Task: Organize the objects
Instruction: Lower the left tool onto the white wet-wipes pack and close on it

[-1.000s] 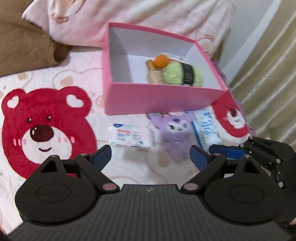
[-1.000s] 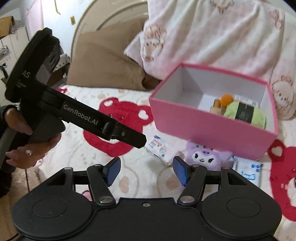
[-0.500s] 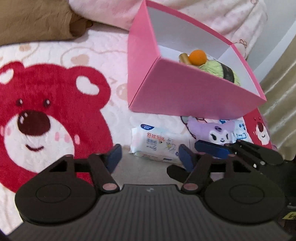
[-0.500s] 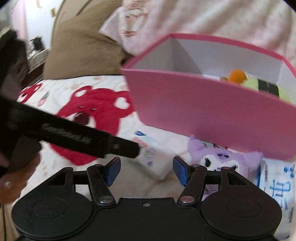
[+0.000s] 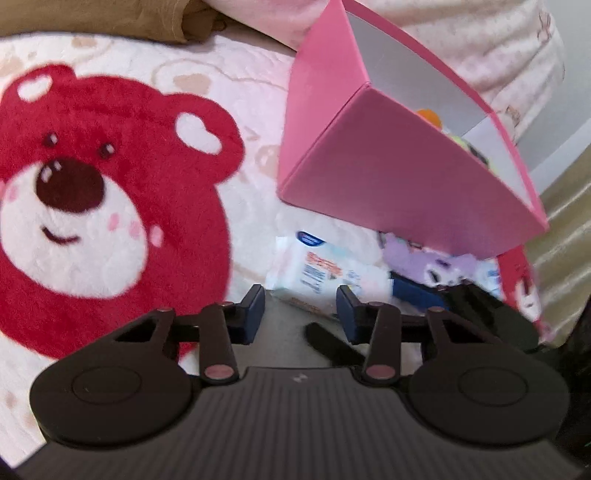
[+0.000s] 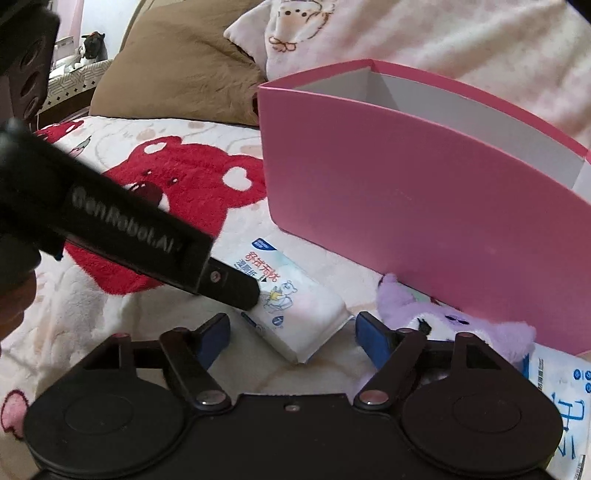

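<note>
A white wet-wipe pack [image 5: 317, 269] [image 6: 295, 306] lies on the bear blanket in front of the pink box [image 5: 388, 173] [image 6: 406, 206]. My left gripper [image 5: 301, 312] is low over the pack's near end, its jaws closing with that end between them, pads not visibly pressing. One of its fingers [image 6: 236, 291] rests on the pack's top. My right gripper [image 6: 293, 330] has its jaws opening around the pack's corner without gripping it. A purple plush [image 6: 461, 325] [image 5: 428, 262] lies right of the pack. The box holds an orange ball [image 5: 430, 114] and green yarn [image 5: 458, 140].
A second blue-and-white tissue packet [image 6: 565, 387] lies right of the plush. A brown pillow [image 6: 177, 62] and a pink bear-print quilt [image 6: 406, 33] sit behind the box. A big red bear face [image 5: 92, 206] covers the blanket on the left. A beige curtain [image 5: 565, 229] hangs at right.
Both grippers have sunk toward the wet-wipe pack, and the box now looms larger. The left jaws have narrowed a lot. The right jaws have widened.
</note>
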{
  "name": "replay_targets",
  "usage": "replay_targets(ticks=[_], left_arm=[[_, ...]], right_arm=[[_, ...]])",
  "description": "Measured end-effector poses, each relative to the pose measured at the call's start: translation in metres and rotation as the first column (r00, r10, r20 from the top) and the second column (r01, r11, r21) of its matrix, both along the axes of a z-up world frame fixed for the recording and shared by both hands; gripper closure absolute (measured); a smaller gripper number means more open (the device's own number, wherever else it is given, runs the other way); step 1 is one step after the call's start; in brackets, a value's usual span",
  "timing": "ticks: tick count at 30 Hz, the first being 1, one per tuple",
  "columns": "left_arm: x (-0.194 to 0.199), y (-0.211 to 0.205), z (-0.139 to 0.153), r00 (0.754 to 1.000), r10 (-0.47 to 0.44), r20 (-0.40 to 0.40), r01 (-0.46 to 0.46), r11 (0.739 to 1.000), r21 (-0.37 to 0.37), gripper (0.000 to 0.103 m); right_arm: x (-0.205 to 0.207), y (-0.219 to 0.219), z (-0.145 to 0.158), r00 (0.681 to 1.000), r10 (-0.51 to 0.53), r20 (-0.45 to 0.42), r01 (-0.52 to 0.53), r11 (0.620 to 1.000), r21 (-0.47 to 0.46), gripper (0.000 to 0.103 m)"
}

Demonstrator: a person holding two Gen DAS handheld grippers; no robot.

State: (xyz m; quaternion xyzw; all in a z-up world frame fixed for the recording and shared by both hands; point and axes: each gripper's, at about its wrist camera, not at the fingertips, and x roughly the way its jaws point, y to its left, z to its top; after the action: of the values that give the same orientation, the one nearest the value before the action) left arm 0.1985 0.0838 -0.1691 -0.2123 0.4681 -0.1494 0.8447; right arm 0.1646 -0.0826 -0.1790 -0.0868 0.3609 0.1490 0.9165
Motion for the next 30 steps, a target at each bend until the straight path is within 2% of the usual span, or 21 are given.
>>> replay_targets(ticks=[4,7,9,11,13,15,18,22,26,28,29,30], left_arm=[[0.001,0.005,-0.004,0.999,0.021,-0.036,-0.024,0.995,-0.096,0.064],[-0.001,0.009,-0.001,0.999,0.049,-0.023,-0.051,0.995,-0.09,0.065],[-0.003,0.015,0.004,0.996,0.086,-0.006,-0.086,0.993,-0.075,0.068],[0.0,0.02,0.005,0.996,0.086,-0.017,-0.087,0.993,-0.078,0.069],[-0.001,0.023,0.005,0.996,0.083,-0.034,-0.086,0.992,-0.097,0.07],[-0.003,0.019,0.005,0.997,0.071,-0.039,-0.074,0.994,-0.081,0.07],[-0.005,0.014,0.004,0.998,0.059,-0.033,-0.061,0.997,-0.048,0.07],[-0.008,0.011,0.001,0.998,0.057,-0.026,-0.058,0.998,-0.038,0.07],[-0.007,0.009,-0.001,0.997,0.051,-0.051,-0.055,0.995,-0.085,0.07],[-0.008,0.005,-0.001,0.998,0.048,-0.04,-0.051,0.997,-0.065,0.07],[-0.009,0.004,-0.001,0.998,0.057,-0.033,-0.059,0.997,-0.056,0.073],[-0.009,0.002,-0.002,0.998,0.059,-0.029,-0.06,0.997,-0.051,0.073]], right_arm=[[-0.006,0.001,0.007,0.999,0.033,-0.014,-0.032,0.999,0.029,0.025],[-0.013,0.002,0.018,0.995,0.088,-0.047,-0.084,0.993,0.086,0.029],[-0.021,0.004,0.024,0.989,0.131,-0.073,-0.122,0.986,0.115,0.039],[-0.033,0.007,0.03,0.983,0.169,-0.076,-0.157,0.977,0.141,0.04],[-0.044,0.014,0.034,0.981,0.186,-0.052,-0.179,0.978,0.106,0.04],[-0.047,0.019,0.034,0.984,0.177,-0.028,-0.175,0.983,0.055,0.039],[-0.036,0.02,0.026,0.995,0.098,-0.011,-0.098,0.995,0.013,0.038],[-0.014,0.015,0.01,0.995,0.073,-0.065,-0.068,0.995,0.075,0.038],[-0.011,0.012,0.005,0.996,0.043,-0.081,-0.031,0.989,0.144,0.036],[-0.01,0.01,0.005,0.997,0.028,-0.074,-0.018,0.99,0.142,0.045],[-0.01,0.011,0.004,0.998,0.015,-0.066,-0.007,0.992,0.123,0.055],[-0.01,0.013,0.004,0.998,0.006,-0.056,-0.001,0.996,0.091,0.057]])
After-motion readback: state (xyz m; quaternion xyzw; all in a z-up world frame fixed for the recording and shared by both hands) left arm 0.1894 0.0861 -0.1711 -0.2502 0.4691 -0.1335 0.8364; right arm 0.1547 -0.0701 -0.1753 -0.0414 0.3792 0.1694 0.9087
